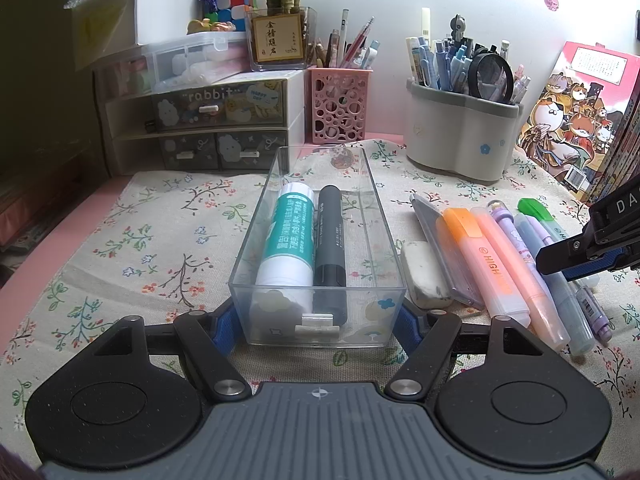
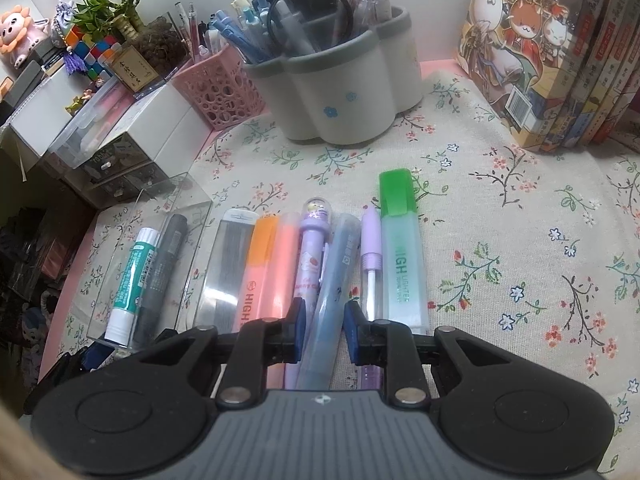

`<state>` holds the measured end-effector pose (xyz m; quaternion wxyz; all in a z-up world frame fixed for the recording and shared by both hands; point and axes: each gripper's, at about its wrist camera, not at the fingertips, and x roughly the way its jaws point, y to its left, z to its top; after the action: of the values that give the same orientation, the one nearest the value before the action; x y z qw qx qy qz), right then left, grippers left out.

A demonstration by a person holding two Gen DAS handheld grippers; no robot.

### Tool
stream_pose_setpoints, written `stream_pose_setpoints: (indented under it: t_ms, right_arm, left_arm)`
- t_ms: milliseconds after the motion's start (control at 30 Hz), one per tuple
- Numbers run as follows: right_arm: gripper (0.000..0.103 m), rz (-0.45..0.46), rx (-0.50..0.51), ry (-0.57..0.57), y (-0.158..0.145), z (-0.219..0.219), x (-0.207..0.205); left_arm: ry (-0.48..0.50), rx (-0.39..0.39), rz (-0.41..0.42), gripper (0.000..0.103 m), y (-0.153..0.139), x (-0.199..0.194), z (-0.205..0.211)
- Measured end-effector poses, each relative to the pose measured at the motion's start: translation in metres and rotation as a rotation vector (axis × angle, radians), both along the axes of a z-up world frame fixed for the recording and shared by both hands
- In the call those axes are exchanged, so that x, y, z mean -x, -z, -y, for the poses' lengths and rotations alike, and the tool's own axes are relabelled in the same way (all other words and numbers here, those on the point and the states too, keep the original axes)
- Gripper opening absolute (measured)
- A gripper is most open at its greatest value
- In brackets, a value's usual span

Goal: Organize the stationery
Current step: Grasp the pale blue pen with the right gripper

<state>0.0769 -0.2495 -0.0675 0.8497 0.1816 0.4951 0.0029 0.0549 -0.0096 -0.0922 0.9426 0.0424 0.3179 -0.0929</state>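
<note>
The clear, glossy hard-plastic rectangular tray (image 1: 376,216), clamped between the left gripper's (image 1: 316,320) blue ribbed pads, showed smooth, reflective walls. Inside it lay a white-and-teal glue stick (image 1: 286,240) with a glossy printed label and a matt dark-grey plastic marker (image 1: 330,248). Beneath lay a cream floral cloth (image 1: 140,248) of coarse, matt weave. To the right of the tray, a dull white eraser (image 1: 424,276) looked soft and scuffed. Ahead of the right gripper (image 2: 322,328), the frosted translucent plastic green-capped highlighter (image 2: 400,256) had a semi-gloss barrel, and the orange-capped pink highlighter (image 2: 262,268) likewise. Both grippers' black arms appeared matt and finely speckled, with brushed-metal pivot pins.
</note>
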Motion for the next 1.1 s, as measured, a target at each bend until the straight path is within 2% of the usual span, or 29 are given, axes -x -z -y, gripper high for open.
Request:
stream_pose_setpoints:
  t_ms: [133,267,433,700,1100]
  right_arm:
    - [0.016,-0.001,0.031,-0.023,-0.001,-0.005,-0.001]
    - [0.016,-0.038,0.054,-0.019,0.0,-0.002,-0.001]
    - [0.013,0.001,0.142,-0.073,0.001,-0.014,-0.002]
    - [0.012,0.025,0.049,0.014,-0.002,-0.003,0.003]
    - [0.012,0.072,-0.076,0.036,-0.016,-0.009,-0.001]
  left_arm:
    - [0.0,0.0,0.0,0.072,0.0,0.0,0.0]
    - [0.001,-0.001,0.0,0.072,0.0,-0.001,0.001]
    - [0.003,-0.002,0.0,0.073,0.0,-0.001,0.002]
    - [0.004,-0.002,0.001,0.073,0.0,-0.001,0.002]
    - [0.005,-0.005,0.001,0.073,0.0,-0.001,0.003]
